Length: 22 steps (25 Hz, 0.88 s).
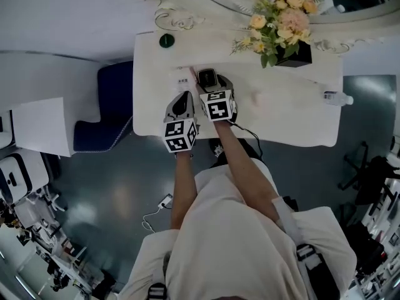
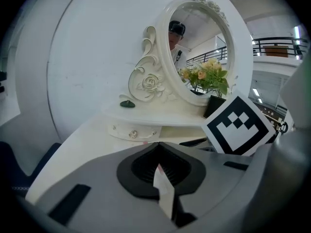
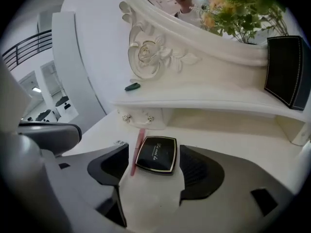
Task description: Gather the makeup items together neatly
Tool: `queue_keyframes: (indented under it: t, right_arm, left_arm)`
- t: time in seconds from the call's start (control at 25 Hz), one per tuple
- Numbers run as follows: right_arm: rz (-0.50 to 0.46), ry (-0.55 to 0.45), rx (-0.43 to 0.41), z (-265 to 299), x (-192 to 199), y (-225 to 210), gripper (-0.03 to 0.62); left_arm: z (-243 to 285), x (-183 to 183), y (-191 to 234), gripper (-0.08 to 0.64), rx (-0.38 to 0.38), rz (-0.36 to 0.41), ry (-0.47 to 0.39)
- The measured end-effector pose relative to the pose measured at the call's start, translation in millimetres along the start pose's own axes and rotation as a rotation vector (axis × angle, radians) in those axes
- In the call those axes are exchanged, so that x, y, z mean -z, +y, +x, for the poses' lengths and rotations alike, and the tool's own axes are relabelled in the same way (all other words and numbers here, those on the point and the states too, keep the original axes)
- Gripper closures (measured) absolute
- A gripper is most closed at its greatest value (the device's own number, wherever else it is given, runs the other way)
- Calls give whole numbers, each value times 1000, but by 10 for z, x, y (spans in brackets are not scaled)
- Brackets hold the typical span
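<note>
While the right tool (image 3: 154, 149) sits with its jaws wide apart, the black compact (image 3: 156, 154) lies flat on the white surface (image 3: 233, 140) between them, not pinched. It's a squarish compact with a gold rim and gold script on the lid. A pink pencil (image 3: 136, 149) lies along its left edge. Just beyond them is a small shut drawer (image 3: 141, 118). Far right, a black box (image 3: 284, 69) holds yellow and peach flowers (image 1: 281, 14). The left tool (image 2: 158, 144) is closed at the tips, and I can't tell what the pale sliver (image 2: 164, 193) behind them is.
</note>
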State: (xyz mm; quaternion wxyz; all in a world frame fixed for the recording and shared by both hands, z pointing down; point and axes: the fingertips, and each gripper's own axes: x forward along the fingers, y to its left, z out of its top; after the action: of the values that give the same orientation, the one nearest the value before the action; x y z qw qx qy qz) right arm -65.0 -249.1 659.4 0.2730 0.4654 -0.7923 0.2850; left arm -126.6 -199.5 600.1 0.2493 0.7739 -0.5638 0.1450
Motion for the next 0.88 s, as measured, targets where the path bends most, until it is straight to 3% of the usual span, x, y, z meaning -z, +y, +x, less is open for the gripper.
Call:
queue_keyframes:
  t: [0.32,0.88]
  right_arm:
    - [-19,100,49,201,160,-38,270]
    - [42,78,54,19,278,-108,273]
  left_arm:
    - [61,-3,179,546,-14,-3,15]
    - [-23,35,100,546,-1,-4,3]
